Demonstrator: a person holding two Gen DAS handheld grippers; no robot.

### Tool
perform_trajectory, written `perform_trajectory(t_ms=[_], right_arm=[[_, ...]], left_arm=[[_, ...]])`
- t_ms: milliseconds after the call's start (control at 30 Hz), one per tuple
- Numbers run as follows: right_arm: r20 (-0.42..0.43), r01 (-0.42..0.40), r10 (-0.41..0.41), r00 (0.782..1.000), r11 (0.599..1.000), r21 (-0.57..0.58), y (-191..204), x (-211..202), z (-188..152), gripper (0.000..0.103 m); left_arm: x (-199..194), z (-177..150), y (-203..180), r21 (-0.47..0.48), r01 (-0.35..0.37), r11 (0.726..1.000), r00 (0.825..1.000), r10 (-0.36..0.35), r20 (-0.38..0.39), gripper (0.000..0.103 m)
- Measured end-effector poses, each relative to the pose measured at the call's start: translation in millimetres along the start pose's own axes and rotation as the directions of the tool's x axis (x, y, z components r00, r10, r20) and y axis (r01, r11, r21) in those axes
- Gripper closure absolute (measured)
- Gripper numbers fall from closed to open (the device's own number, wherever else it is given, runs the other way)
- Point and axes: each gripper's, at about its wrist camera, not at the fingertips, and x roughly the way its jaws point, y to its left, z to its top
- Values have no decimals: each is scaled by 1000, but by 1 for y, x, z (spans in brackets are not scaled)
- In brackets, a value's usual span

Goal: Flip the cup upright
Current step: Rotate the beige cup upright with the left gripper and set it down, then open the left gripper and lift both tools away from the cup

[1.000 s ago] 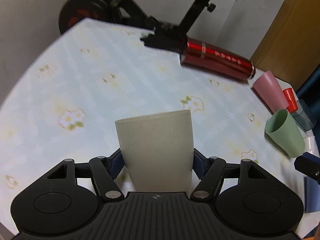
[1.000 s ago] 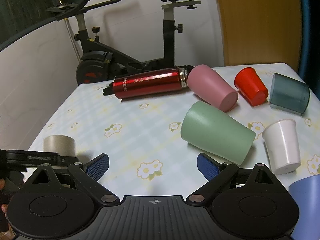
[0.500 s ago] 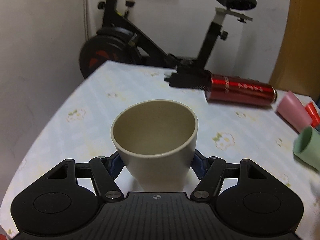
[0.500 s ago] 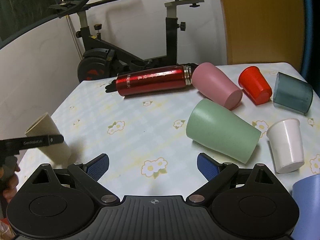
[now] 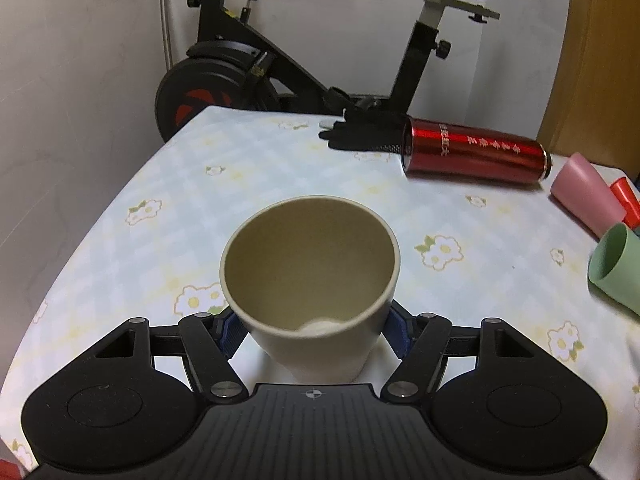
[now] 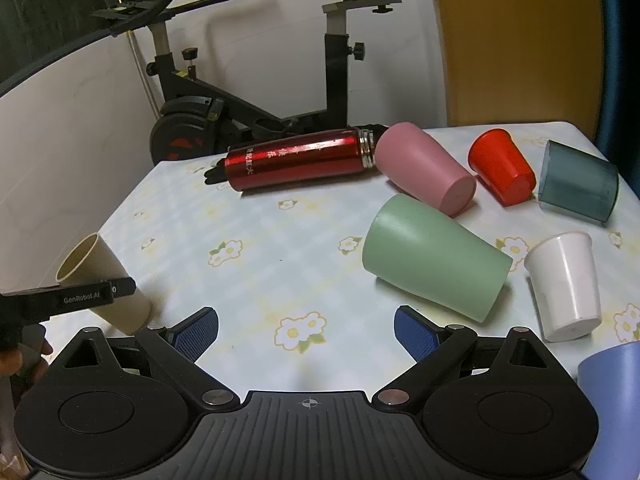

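My left gripper (image 5: 314,330) is shut on a beige cup (image 5: 310,280), its blue pads against the cup's lower sides. The cup's open mouth faces up and away from me, and its inside is bare. In the right wrist view the same cup (image 6: 100,280) is tilted, mouth up and to the left, near the table's left edge, with its base close to the cloth; the left gripper's black finger crosses it. My right gripper (image 6: 306,330) is open and empty above the flowered tablecloth (image 6: 280,264).
A green cup (image 6: 432,256), a pink cup (image 6: 424,172), a red cup (image 6: 502,170) and a grey-blue cup (image 6: 576,180) lie on their sides. A white cup (image 6: 564,286) stands mouth down. A red flask (image 6: 300,164) lies at the back. An exercise bike stands behind the table.
My left gripper has turned the beige cup from mouth-down to mouth-up and tilted. The right gripper has stayed open and nearly still.
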Motion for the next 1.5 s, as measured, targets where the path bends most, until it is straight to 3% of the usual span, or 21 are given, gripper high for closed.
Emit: perform_trajectory(t_ms=[300, 533, 667, 767, 833, 1100, 1500], right_arm=[[6, -6, 6, 1000, 1000, 5, 3, -7, 3, 9], [13, -13, 13, 1000, 1000, 9, 6, -14, 6, 6], [23, -8, 8, 1000, 1000, 2, 12, -25, 14, 4], [76, 11, -10, 997, 1000, -22, 20, -44, 24, 0], [113, 27, -24, 993, 999, -28, 24, -58, 33, 0], [263, 35, -20, 964, 998, -55, 45, -126, 71, 0], [367, 48, 10, 930, 988, -148, 88, -208, 92, 0]], left_arm=[[-12, 2, 2, -2, 12, 1000, 999, -12, -37, 18], [-29, 9, 4, -5, 31, 1000, 999, -31, -34, 15], [-50, 18, 8, -16, 24, 1000, 1000, -24, 0, 12], [-76, 27, 10, -15, 29, 999, 997, -28, 71, 9], [-95, 31, 9, -5, 41, 999, 991, -40, 131, 0], [-172, 48, 0, 9, 95, 995, 952, -93, 291, 0], [-269, 55, -23, 13, 28, 1000, 881, -31, 472, 0]])
